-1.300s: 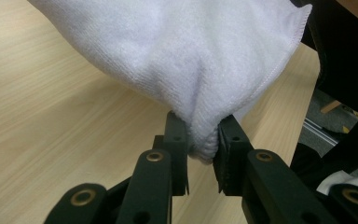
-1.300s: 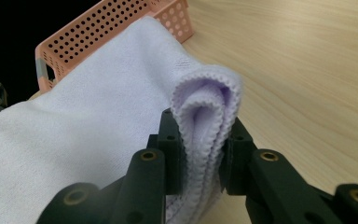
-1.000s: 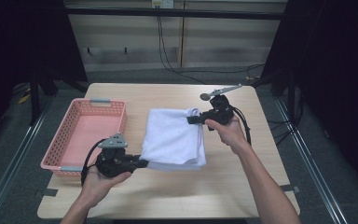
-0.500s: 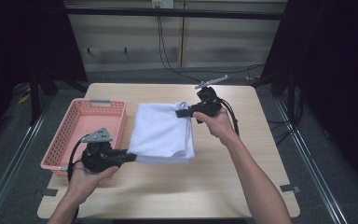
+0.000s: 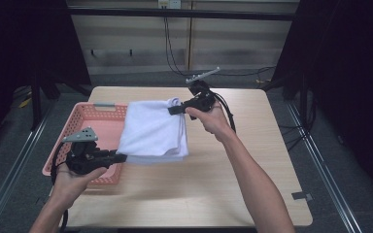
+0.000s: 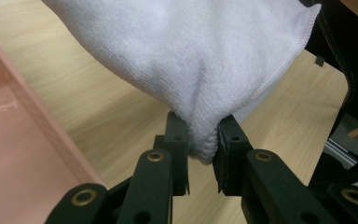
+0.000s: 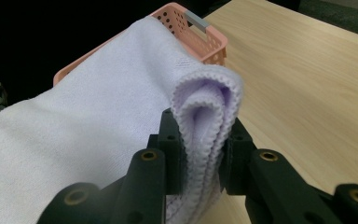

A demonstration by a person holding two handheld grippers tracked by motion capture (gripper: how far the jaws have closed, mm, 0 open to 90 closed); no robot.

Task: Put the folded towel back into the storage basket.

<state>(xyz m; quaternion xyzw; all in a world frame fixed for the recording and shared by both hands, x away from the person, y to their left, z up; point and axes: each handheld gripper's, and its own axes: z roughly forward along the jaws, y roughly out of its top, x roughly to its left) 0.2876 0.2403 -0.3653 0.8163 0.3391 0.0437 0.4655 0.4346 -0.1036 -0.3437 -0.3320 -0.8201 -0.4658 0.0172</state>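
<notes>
High view: a folded white towel (image 5: 153,133) hangs slack at frame centre, above the bench (image 5: 252,179) and overlapping the pink basket (image 5: 85,121). My left gripper (image 5: 121,158) pinches its lower-left corner; my right gripper (image 5: 172,110) clamps the bunched, stitched upper-right edge, its fingers (image 7: 172,149) squeezing several layers.

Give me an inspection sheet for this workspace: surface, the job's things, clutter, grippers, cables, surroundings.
Surface: wooden table, bare at the right.
Job's things: folded white towel lifted between both grippers, partly over the pink basket at the table's left.
Clutter: nothing seen.
Grippers: left gripper clamped on one towel corner; right gripper clamped on a folded edge.
Cables: black cable trails from the right gripper.
Surroundings: dark curtains, grey floor.
</notes>
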